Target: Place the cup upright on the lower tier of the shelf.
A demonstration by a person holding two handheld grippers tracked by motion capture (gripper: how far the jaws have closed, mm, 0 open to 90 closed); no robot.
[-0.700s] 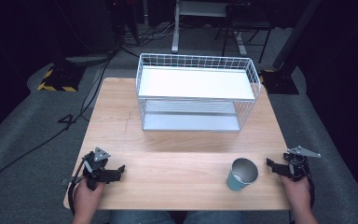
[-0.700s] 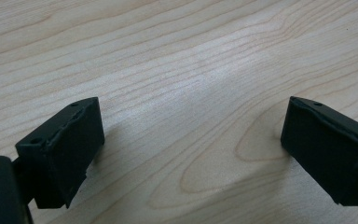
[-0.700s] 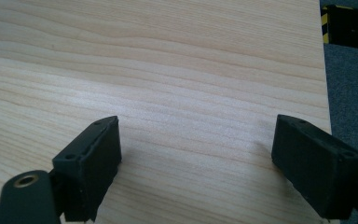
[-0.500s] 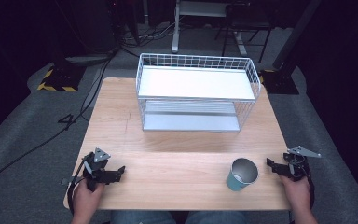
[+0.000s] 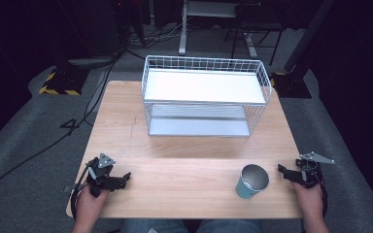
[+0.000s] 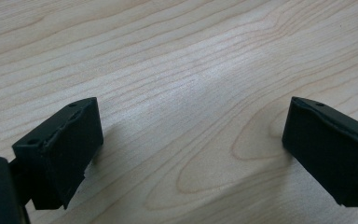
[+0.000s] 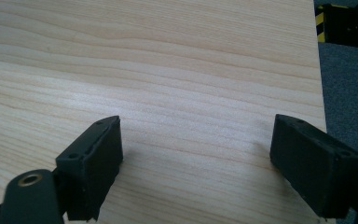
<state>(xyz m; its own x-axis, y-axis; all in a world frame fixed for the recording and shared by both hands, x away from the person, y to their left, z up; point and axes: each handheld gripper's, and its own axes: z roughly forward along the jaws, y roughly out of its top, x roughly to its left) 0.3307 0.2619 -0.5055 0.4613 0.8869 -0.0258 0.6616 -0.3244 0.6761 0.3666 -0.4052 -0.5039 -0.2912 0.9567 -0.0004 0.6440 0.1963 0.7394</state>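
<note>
The right gripper [image 5: 285,174] sits low at the table's right edge with its jaws parted and nothing between them — the right gripper view looks along two black pads [image 7: 94,164] set apart over bare wood grain. It points inward toward the teal paper cup with a pale grey inside [image 5: 252,181], which stands upright just beside it on the near right part of the light wooden table [image 5: 189,194], mouth open to the ceiling; that closeness suggests the cup is the thing about to be taken, since the jaws are already spread enough to pass round its wall. The left gripper [image 5: 122,178] rests at the near left corner, likewise released, its pads [image 6: 70,149] wide over empty wood — well apart from the cup, it looks parked out of the way. Farther back, in the middle of the table, stands a white wire two-tier rack [image 5: 204,97] with flat shelves, both bare, a likely place for the cup to go.
</note>
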